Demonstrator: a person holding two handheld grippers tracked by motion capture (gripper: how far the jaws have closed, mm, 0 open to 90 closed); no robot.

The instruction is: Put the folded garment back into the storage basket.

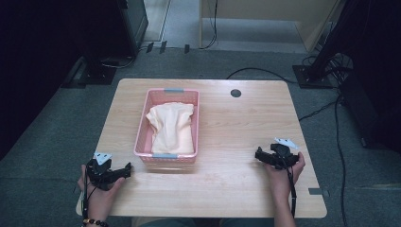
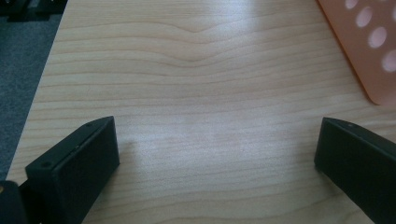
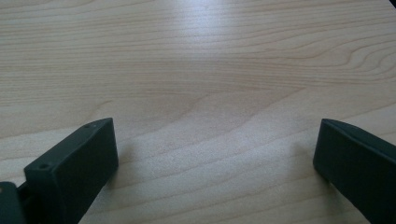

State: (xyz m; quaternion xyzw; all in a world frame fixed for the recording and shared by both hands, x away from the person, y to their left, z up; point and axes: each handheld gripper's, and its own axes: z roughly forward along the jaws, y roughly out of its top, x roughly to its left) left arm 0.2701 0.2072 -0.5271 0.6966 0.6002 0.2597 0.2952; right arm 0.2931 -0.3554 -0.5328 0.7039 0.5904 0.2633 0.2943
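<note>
A pink perforated basket [image 1: 143,124] stands on the wooden table [image 1: 236,127], left of centre, with a pale cream cloth [image 1: 172,126] folded loosely inside it. My left gripper [image 1: 126,169] rests low at the table's front left, just left of the basket's near corner, open with nothing between its jaws. In the left gripper view its wide gap [image 2: 217,144] frames bare wood, and the basket's wall [image 2: 369,42] shows at the upper right. My right gripper [image 1: 259,153] rests at the front right, open over bare wood [image 3: 215,144].
A dark round cable hole [image 1: 236,93] sits near the table's far edge. Grey tape marks the basket's near rim [image 1: 165,155] and far rim [image 1: 173,90]. Cables and dark stands [image 1: 312,75] lie on the carpet behind the table.
</note>
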